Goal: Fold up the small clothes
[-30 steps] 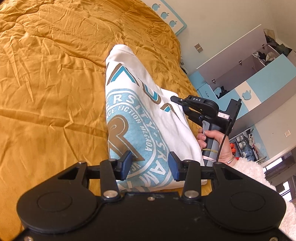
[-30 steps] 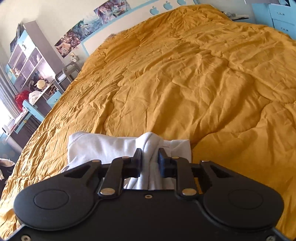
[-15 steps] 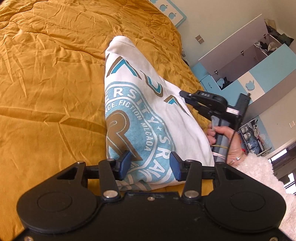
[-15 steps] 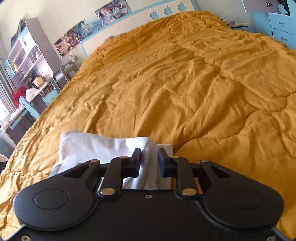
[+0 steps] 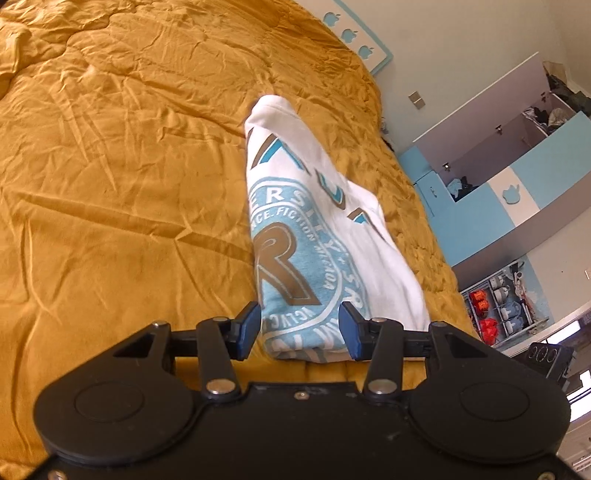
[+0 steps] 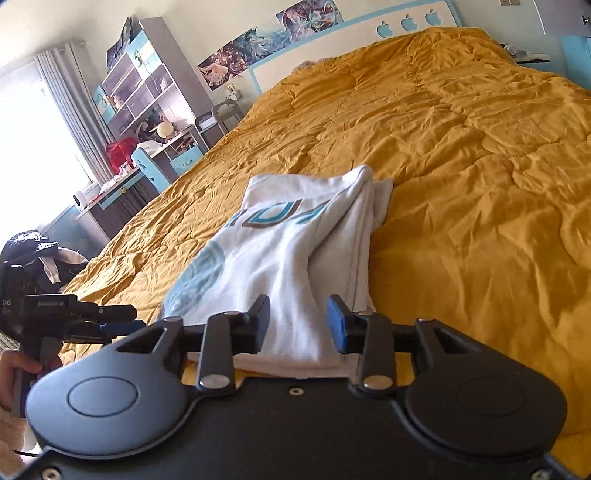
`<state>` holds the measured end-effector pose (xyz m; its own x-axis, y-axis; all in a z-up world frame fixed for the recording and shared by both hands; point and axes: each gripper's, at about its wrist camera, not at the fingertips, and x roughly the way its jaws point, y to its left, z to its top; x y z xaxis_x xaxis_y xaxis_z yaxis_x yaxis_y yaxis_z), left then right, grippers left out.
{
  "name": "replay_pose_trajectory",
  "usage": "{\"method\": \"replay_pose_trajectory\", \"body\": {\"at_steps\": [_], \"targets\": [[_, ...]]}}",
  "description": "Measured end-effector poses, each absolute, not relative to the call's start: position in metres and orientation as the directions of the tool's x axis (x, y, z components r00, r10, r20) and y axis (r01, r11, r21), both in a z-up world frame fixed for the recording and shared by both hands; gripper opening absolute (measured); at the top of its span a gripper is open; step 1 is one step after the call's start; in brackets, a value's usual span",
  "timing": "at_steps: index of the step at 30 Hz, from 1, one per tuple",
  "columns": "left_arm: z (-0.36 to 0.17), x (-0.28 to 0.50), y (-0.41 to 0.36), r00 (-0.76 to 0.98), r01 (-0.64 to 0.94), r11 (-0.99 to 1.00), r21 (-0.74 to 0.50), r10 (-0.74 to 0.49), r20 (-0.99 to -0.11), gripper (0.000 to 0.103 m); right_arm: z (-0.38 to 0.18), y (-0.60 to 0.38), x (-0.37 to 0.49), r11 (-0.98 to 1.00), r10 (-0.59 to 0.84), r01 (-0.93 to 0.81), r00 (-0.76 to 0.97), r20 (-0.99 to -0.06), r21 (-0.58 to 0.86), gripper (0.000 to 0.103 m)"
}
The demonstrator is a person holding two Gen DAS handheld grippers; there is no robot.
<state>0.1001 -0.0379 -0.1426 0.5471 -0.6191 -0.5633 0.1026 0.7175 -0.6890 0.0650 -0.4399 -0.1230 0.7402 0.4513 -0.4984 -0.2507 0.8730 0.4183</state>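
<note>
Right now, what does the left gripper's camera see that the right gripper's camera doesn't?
Only the left wrist view shows the shirt's round blue printed emblem clearly, plus the blue and grey wardrobe and a shelf of red items.

Only the right wrist view shows the window curtain, the bookshelf, the wall posters, and the left gripper held at the bed's edge.

Both show the folded white T-shirt on the mustard quilt, the apple-decorated headboard and open gripper jaws.

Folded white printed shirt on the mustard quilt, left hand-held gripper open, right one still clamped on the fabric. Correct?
Not quite. In the right wrist view the right hand-held gripper is open too, its blue pads apart around the folded white printed shirt. Shirt on the mustard quilt and open left hand-held gripper hold.
</note>
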Motion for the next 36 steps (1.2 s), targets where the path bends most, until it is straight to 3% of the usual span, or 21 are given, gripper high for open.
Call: {"method": "replay_pose_trajectory", "body": {"at_steps": [5, 6, 9, 12, 14, 15, 16, 18, 21, 24, 30, 31, 33, 35, 36], "targets": [[-0.168, 0.105, -0.040, 0.490, 0.046, 0.637, -0.770, -0.686, -0.538, 0.048, -0.135, -0.434, 0.070, 0.869, 0.458, -0.237, 0.718, -0.524, 0.434, 0.044], [-0.171, 0.107, -0.039, 0.481, 0.032, 0.615, -0.788, -0.701, -0.527, 0.048, -0.135, -0.433, 0.072, 0.870, 0.457, -0.235, 0.714, -0.530, 0.433, 0.039], [-0.183, 0.115, -0.035, 0.442, -0.021, 0.524, -0.851, -0.759, -0.478, 0.050, -0.137, -0.433, 0.073, 0.878, 0.440, -0.215, 0.716, -0.542, 0.428, 0.012], [-0.194, 0.122, -0.033, 0.410, -0.069, 0.449, -0.891, -0.801, -0.436, 0.049, -0.138, -0.438, 0.069, 0.864, 0.444, -0.190, 0.724, -0.528, 0.466, 0.008], [-0.192, 0.122, -0.032, 0.415, -0.075, 0.437, -0.897, -0.804, -0.426, 0.043, -0.131, -0.440, 0.064, 0.862, 0.431, -0.174, 0.746, -0.507, 0.477, 0.006], [-0.187, 0.122, -0.032, 0.421, -0.068, 0.434, -0.898, -0.804, -0.420, 0.026, -0.124, -0.441, 0.059, 0.862, 0.423, -0.172, 0.763, -0.488, 0.477, 0.006], [-0.183, 0.119, -0.031, 0.425, -0.060, 0.418, -0.906, -0.811, -0.402, 0.017, -0.116, -0.442, 0.054, 0.863, 0.418, -0.178, 0.777, -0.471, 0.473, 0.005], [-0.182, 0.116, -0.028, 0.442, -0.064, 0.385, -0.921, -0.816, -0.372, 0.017, -0.107, -0.444, 0.049, 0.874, 0.398, -0.173, 0.790, -0.466, 0.454, 0.003], [-0.191, 0.112, -0.030, 0.429, -0.079, 0.453, -0.888, -0.788, -0.441, 0.015, -0.121, -0.451, 0.054, 0.892, 0.365, -0.122, 0.761, -0.536, 0.434, 0.000], [-0.195, 0.108, -0.031, 0.431, -0.071, 0.461, -0.885, -0.786, -0.444, 0.015, -0.152, -0.463, 0.056, 0.912, 0.306, -0.034, 0.721, -0.622, 0.409, 0.000], [-0.184, 0.106, -0.029, 0.415, -0.032, 0.488, -0.873, -0.788, -0.455, 0.018, -0.141, -0.483, 0.041, 0.845, 0.336, -0.014, 0.791, -0.511, 0.534, 0.005], [-0.184, 0.105, -0.026, 0.411, -0.042, 0.479, -0.877, -0.792, -0.452, 0.021, -0.134, -0.482, 0.042, 0.839, 0.344, -0.031, 0.803, -0.486, 0.543, 0.006], [-0.179, 0.103, -0.019, 0.426, -0.048, 0.471, -0.881, -0.788, -0.445, 0.035, -0.117, -0.478, 0.053, 0.836, 0.357, -0.066, 0.819, -0.449, 0.544, 0.008], [-0.168, 0.102, -0.010, 0.460, -0.033, 0.515, -0.856, -0.753, -0.471, 0.040, -0.101, -0.471, 0.073, 0.841, 0.368, -0.100, 0.826, -0.427, 0.531, 0.018], [-0.163, 0.104, -0.006, 0.471, -0.022, 0.542, -0.840, -0.736, -0.487, 0.043, -0.096, -0.467, 0.084, 0.848, 0.361, -0.105, 0.832, -0.422, 0.519, 0.033]]}}
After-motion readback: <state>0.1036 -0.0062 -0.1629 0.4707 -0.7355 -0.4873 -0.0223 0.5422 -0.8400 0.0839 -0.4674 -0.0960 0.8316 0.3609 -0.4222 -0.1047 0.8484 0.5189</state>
